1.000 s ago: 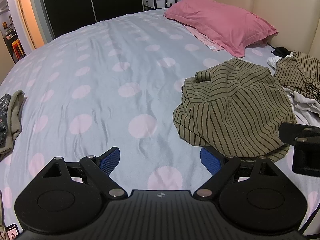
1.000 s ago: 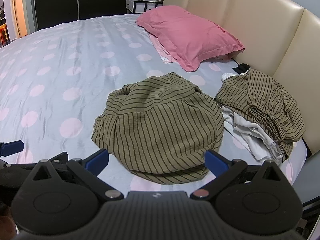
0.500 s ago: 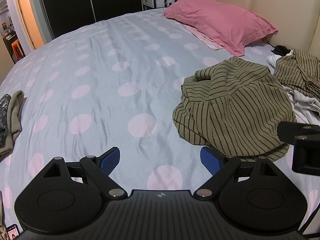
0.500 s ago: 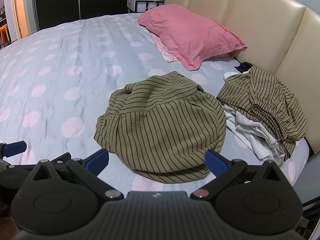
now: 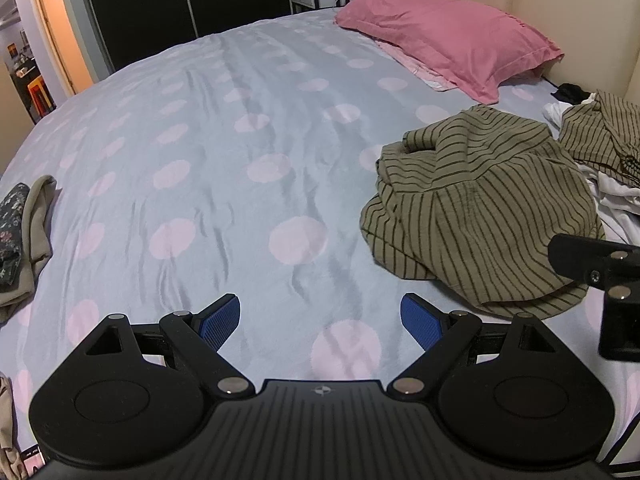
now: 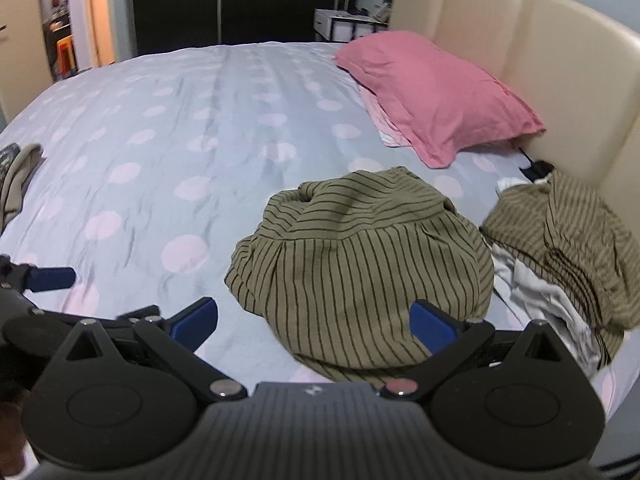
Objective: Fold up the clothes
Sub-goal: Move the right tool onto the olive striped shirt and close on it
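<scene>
Striped garment: crumpled, centre frame on bed. Right gripper, jaws apart, empty, has edged closer; left gripper likewise apart. Folding not begun.

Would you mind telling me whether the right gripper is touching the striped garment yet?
Cannot tell. In the right wrist view the open right gripper overlaps the striped garment, showing neither contact nor gap.
</scene>
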